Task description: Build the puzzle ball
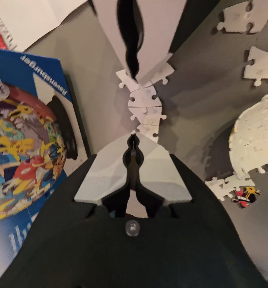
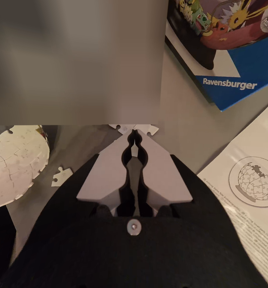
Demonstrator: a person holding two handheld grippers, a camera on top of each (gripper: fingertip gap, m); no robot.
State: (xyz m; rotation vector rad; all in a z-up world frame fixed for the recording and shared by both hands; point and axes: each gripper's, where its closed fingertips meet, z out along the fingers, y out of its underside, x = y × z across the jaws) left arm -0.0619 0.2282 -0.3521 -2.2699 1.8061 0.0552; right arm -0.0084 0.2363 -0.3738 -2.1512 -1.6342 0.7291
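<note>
A curved strip of joined white puzzle pieces (image 1: 145, 106) hangs in the air between both grippers, white backs facing the left wrist view. My left gripper (image 1: 134, 135) is shut on its near end. My right gripper (image 1: 135, 78) comes in from the top of that view, shut on the far end. In the right wrist view my right gripper (image 2: 134, 131) pinches the strip (image 2: 145, 128), most of which is behind a blurred patch. A half-built white ball shell (image 1: 255, 140) lies on the grey table at right; it also shows at left in the right wrist view (image 2: 16, 165).
The blue puzzle box (image 1: 28, 124) stands at left; it also shows in the right wrist view (image 2: 239, 65). A white instruction sheet (image 2: 247, 194) lies beside it. Loose white pieces (image 1: 242, 20), (image 1: 261, 67), (image 2: 61, 176) and a coloured piece (image 1: 245, 197) lie on the table. Across from one pair of fingers to the other is roughly 6 centimeters. From either gripper's tips it is about 20 centimeters to the coloured piece (image 1: 245, 197).
</note>
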